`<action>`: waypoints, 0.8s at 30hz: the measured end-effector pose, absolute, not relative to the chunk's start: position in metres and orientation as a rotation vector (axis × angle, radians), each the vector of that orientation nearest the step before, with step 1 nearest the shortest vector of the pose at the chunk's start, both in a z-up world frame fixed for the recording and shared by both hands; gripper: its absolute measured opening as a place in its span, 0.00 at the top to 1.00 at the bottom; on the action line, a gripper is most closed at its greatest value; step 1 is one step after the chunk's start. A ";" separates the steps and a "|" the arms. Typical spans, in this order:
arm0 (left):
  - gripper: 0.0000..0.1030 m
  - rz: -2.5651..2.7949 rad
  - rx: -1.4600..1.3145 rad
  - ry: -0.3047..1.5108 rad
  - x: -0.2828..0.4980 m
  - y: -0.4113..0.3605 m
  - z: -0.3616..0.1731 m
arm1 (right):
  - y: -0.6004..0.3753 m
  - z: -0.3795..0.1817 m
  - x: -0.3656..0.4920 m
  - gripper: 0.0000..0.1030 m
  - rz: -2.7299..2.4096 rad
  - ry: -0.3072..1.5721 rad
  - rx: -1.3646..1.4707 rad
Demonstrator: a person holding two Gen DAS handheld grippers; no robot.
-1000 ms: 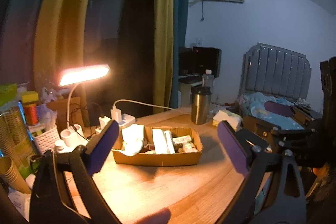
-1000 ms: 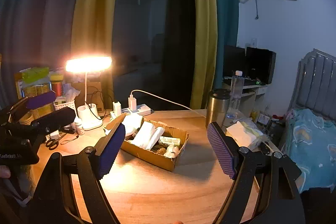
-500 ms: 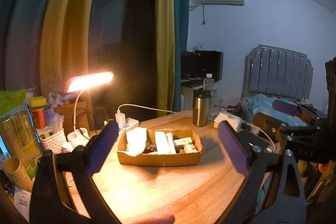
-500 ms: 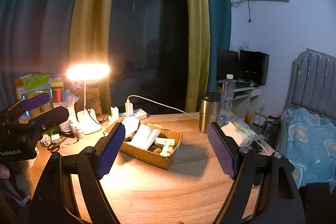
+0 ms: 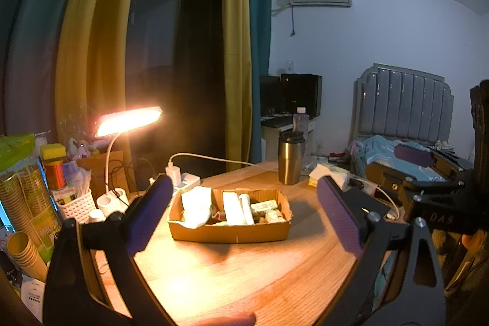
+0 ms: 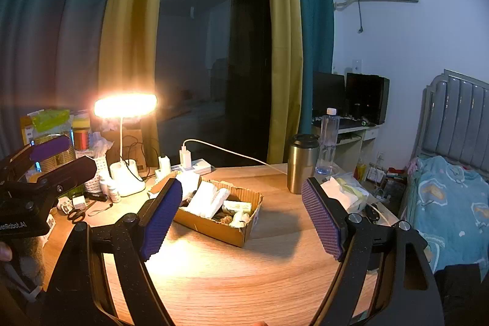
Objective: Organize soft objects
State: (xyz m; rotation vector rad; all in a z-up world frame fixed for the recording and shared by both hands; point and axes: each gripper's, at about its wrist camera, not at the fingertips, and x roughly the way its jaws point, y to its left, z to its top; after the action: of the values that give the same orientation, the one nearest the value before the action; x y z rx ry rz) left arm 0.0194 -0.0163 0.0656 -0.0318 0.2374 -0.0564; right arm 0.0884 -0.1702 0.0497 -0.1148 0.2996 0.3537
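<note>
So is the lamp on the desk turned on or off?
On. The desk lamp has a head that glows bright orange-white and throws warm light over the wooden table and the cardboard box beside it.

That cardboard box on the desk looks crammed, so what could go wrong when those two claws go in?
Both grippers, left and right, hang open and empty above the table. The cardboard box is packed tight, so pulling one white cloth might drag its neighbours out. The steel tumbler and charger cable stand close behind and could be knocked.
</note>
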 end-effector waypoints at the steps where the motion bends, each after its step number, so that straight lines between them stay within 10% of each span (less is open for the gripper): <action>1: 0.07 -0.056 -0.031 0.237 0.020 -0.016 0.066 | -0.170 0.050 0.088 0.19 0.353 0.300 -0.115; 24: 0.07 -0.060 -0.031 0.238 0.018 -0.020 0.066 | -0.172 0.051 0.088 0.19 0.353 0.301 -0.113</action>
State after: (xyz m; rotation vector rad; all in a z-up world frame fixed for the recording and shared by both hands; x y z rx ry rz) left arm 0.0178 -0.0199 0.0657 -0.0310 0.2375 -0.0596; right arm 0.0877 -0.1716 0.0511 -0.1135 0.3011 0.3533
